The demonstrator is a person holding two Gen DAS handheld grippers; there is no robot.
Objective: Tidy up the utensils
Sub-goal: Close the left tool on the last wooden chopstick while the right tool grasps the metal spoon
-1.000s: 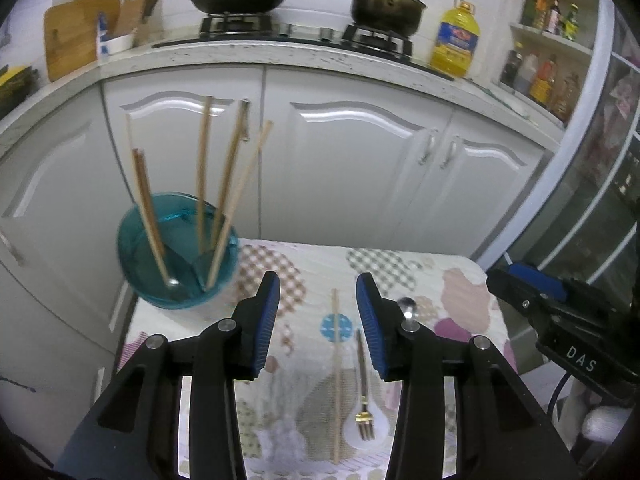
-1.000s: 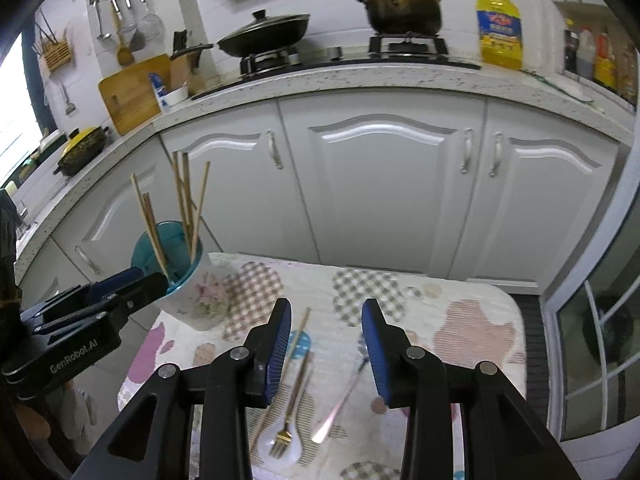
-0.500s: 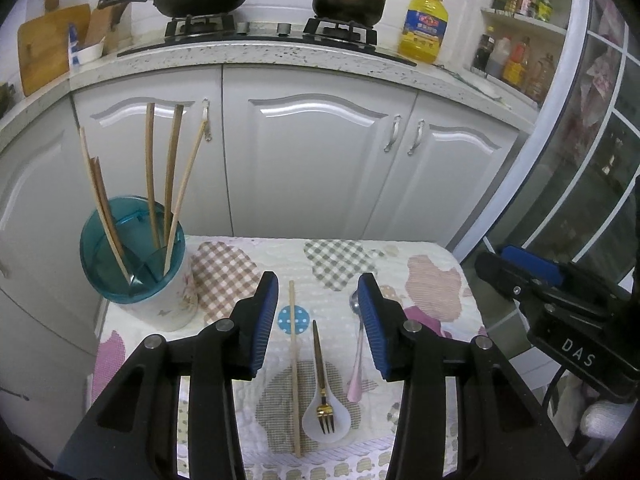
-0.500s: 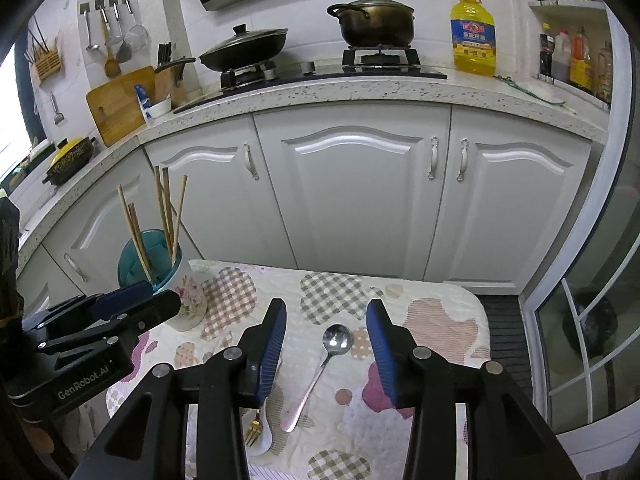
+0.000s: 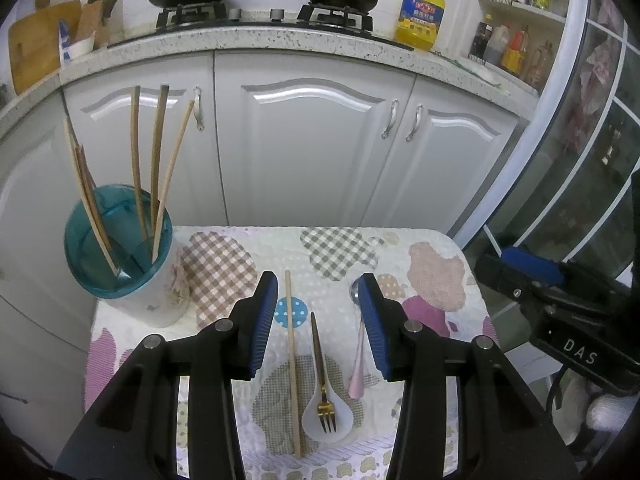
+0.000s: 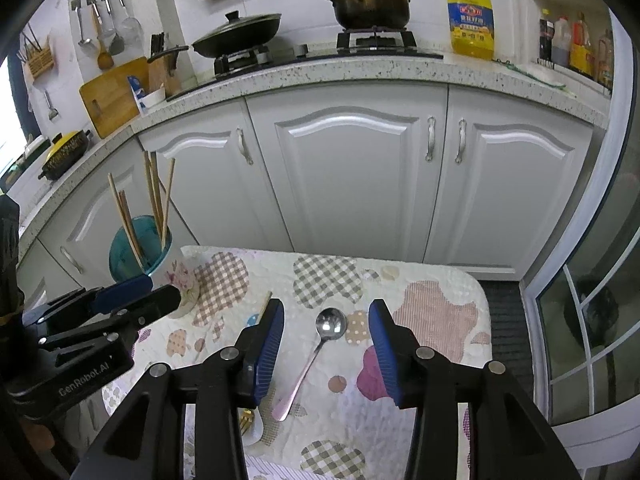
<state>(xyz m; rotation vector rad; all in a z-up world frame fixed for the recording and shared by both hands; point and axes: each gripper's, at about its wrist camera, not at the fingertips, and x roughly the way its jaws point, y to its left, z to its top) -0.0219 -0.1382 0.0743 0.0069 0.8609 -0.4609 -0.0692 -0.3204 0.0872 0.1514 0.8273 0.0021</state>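
Observation:
A teal-rimmed utensil holder (image 5: 120,264) with several wooden chopsticks stands at the table's far left; it also shows in the right wrist view (image 6: 138,250). On the patterned cloth lie a single chopstick (image 5: 292,360), a gold fork (image 5: 322,376) resting on a white spoon (image 5: 326,416), and a metal spoon with a pink handle (image 6: 316,356). My left gripper (image 5: 318,320) is open and empty above the chopstick and fork. My right gripper (image 6: 326,344) is open and empty above the metal spoon.
The small table (image 6: 452,312) stands in front of white kitchen cabinets (image 6: 352,176). A counter with a stove, pots and an oil bottle (image 6: 470,16) is behind. A glass door (image 6: 592,320) is at the right.
Both grippers have pulled back and up from the table and shifted right. The holder now sits farther left in view, and the metal spoon lies between my right fingers.

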